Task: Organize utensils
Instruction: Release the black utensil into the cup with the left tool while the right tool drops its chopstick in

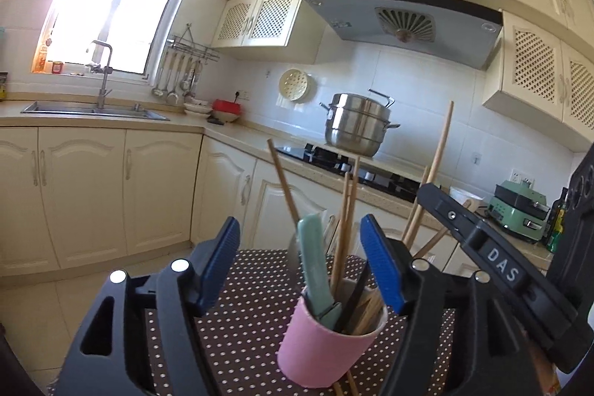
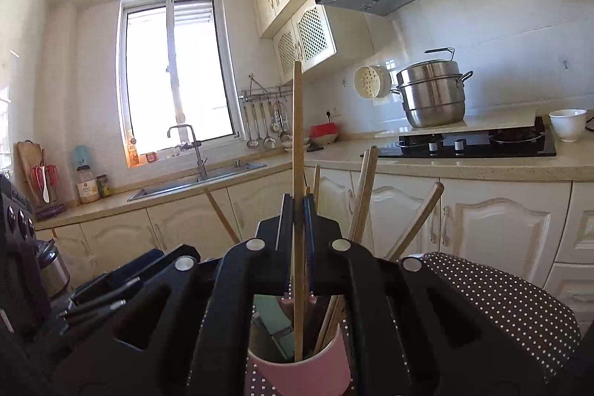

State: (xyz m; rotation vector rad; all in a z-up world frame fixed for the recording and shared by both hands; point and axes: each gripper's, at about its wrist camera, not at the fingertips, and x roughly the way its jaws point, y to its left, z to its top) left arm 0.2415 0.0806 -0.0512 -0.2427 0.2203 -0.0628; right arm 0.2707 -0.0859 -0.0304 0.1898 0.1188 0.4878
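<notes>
Ribbed fingers (image 2: pixel 297 210) pinch chopstick (image 2: pixel 298 136) (round wood).

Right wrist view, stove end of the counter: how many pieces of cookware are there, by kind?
Stacked steel steamer pot: 1
White bowl: 1
Cream perforated tray hanging on the wall: 1
Total: 3
</notes>
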